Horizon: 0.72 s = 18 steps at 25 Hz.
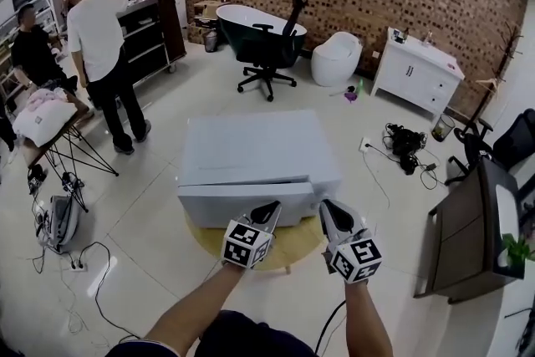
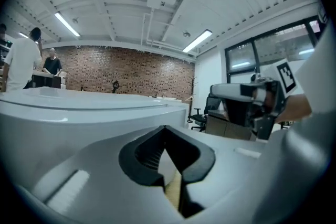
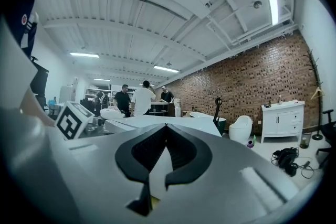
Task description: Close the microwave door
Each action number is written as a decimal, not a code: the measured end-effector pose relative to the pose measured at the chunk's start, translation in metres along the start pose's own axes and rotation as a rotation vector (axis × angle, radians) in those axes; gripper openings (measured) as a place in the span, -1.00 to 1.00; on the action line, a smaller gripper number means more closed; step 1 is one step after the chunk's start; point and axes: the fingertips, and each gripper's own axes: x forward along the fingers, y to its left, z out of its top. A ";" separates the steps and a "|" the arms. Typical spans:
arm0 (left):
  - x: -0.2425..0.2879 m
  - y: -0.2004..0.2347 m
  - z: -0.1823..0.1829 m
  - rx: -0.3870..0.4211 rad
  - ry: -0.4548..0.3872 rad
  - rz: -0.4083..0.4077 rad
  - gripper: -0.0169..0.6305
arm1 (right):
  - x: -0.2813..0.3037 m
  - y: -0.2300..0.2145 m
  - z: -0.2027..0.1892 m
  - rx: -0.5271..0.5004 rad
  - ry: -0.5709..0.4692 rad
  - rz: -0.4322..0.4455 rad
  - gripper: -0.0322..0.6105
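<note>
- Only the head view takes in the whole setup: the white microwave (image 1: 251,150) sits on a round wooden table (image 1: 294,251) in the middle of the floor. Both grippers are at its near front edge.
- The left gripper (image 1: 269,211) and right gripper (image 1: 328,211) stand side by side, a little apart, tips pointing at the front face.
- The left gripper view shows that claw closed: the black pads meet at the tip with nothing pinched between them. White casing and a sliver of wood show through the gap below the tip.
- The right gripper view shows the same on its side: tips together and empty.
- Each gripper view catches the other gripper at its edge, and looks low across the microwave's flat top towards the brick wall.
- From so steeply above, the microwave's front is foreshortened. It looks flush with the body, but I cannot tell whether the door is fully shut.
- Whether either tip actually touches the front is unclear.
- Both bare forearms (image 1: 196,309) reach forward from the bottom edge, wrists level.
- People (image 1: 104,54) stand well back at the left, and an office chair (image 1: 269,46) is beyond the microwave.
</note>
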 end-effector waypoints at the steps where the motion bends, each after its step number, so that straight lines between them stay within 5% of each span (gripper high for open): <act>1: 0.003 0.003 -0.003 -0.005 0.002 0.011 -0.91 | -0.007 0.001 0.000 -0.004 0.000 -0.002 -0.89; 18: 0.016 0.005 -0.005 0.021 -0.007 0.055 -0.91 | -0.056 -0.012 -0.021 0.019 0.042 -0.084 -0.89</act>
